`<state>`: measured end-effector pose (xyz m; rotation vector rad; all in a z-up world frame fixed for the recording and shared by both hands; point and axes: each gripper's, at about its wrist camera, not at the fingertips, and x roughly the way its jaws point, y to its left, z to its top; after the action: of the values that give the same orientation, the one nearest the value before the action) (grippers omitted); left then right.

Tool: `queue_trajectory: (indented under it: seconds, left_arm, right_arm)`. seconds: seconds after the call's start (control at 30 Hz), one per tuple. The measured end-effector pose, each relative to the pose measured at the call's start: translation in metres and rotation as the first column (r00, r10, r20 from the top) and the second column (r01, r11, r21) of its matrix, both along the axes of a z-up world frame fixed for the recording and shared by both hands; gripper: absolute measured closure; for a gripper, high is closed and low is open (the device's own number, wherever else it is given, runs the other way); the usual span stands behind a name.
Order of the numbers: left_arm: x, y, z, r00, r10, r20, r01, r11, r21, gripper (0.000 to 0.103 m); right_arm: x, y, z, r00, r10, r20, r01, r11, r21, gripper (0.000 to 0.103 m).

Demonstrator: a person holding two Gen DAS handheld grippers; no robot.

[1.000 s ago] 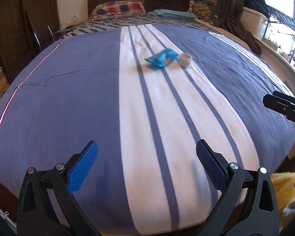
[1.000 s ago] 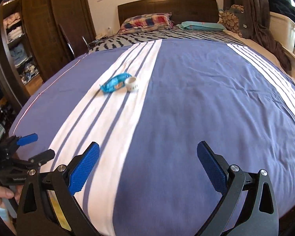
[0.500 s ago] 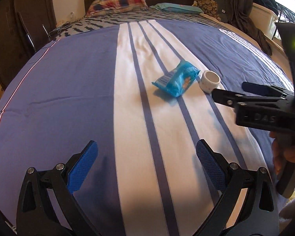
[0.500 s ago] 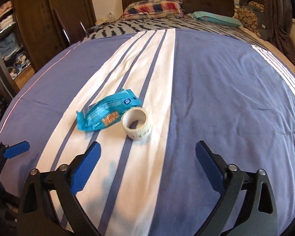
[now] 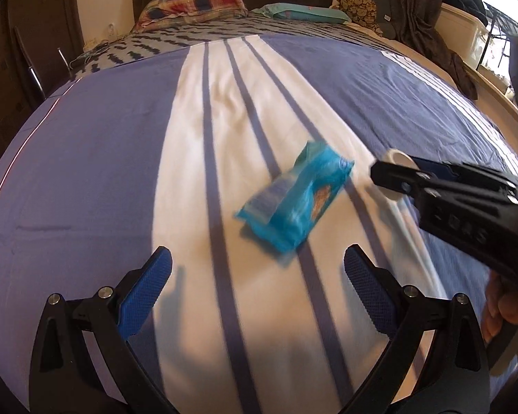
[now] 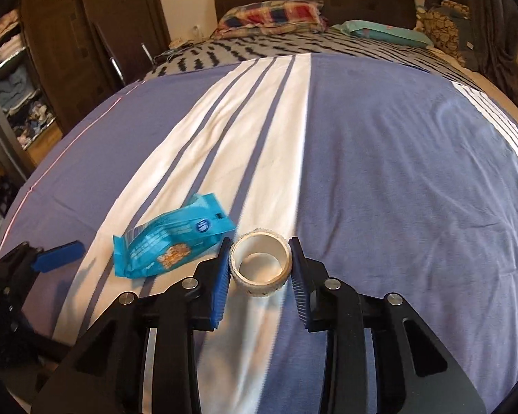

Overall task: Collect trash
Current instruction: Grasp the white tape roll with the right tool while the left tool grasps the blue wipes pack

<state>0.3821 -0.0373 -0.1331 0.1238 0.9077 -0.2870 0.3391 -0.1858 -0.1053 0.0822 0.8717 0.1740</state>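
Observation:
A crumpled blue snack wrapper [image 5: 295,200] lies on the white stripe of the bed cover; it also shows in the right wrist view [image 6: 171,238]. A white tape roll [image 6: 260,260] lies just right of it; only its top edge shows in the left wrist view [image 5: 399,157]. My right gripper [image 6: 260,269] has its jaws closed in around the roll, pads at or almost at its sides. My left gripper [image 5: 257,276] is open and empty, a short way in front of the wrapper.
The bed cover [image 6: 397,179] is blue with white stripes. Pillows [image 6: 271,17] and a dark headboard are at the far end. A wardrobe with shelves [image 6: 20,79] stands to the left. Dark clothes and a white bin [image 5: 462,31] are on the right.
Both grippers moved forward over the bed. The right gripper's jaws narrowed around the tape roll. The left gripper came closer to the wrapper and stayed open.

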Motion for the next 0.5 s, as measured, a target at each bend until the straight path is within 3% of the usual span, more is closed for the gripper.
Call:
queue_trajectory:
  seconds: [0.07, 0.23, 0.27, 0.3, 0.37, 0.4, 0.5]
  left_arm:
    - [0.012, -0.006, 0.001, 1.0, -0.023, 0.003, 0.023, 0.999, -0.028, 0.008]
    - [0.036, -0.019, -0.005, 0.999, -0.051, -0.002, 0.051, 0.999, -0.001, 0.011]
    - [0.04, -0.021, -0.008, 0.998, -0.056, -0.013, 0.056, 0.998, 0.0, 0.022]
    - [0.042, -0.022, -0.01, 0.998, -0.063, -0.022, 0.063, 0.998, -0.004, 0.041]
    - [0.042, -0.022, -0.011, 0.997, -0.072, -0.024, 0.071, 0.997, -0.023, 0.061]
    - [0.04, -0.023, -0.01, 0.997, -0.074, -0.021, 0.073, 0.997, -0.02, 0.067]
    - [0.032, -0.024, -0.007, 0.996, -0.085, -0.022, 0.084, 0.996, -0.024, 0.067]
  right_arm:
    - [-0.002, -0.007, 0.003, 1.0, -0.017, 0.01, 0.017, 1.0, -0.013, 0.07]
    - [-0.009, -0.033, 0.007, 0.999, -0.035, 0.007, 0.035, 0.999, 0.03, 0.07]
    - [-0.01, -0.037, 0.008, 0.999, -0.041, 0.007, 0.041, 0.999, 0.032, 0.07]
    - [-0.013, -0.041, 0.008, 0.999, -0.048, 0.009, 0.048, 0.998, 0.027, 0.07]
    - [-0.016, -0.047, 0.009, 0.998, -0.054, 0.01, 0.054, 0.998, 0.024, 0.07]
    - [-0.019, -0.05, 0.01, 0.998, -0.057, 0.011, 0.057, 0.998, 0.021, 0.07]
    - [-0.029, -0.055, 0.01, 0.998, -0.06, 0.009, 0.06, 0.998, 0.014, 0.07]
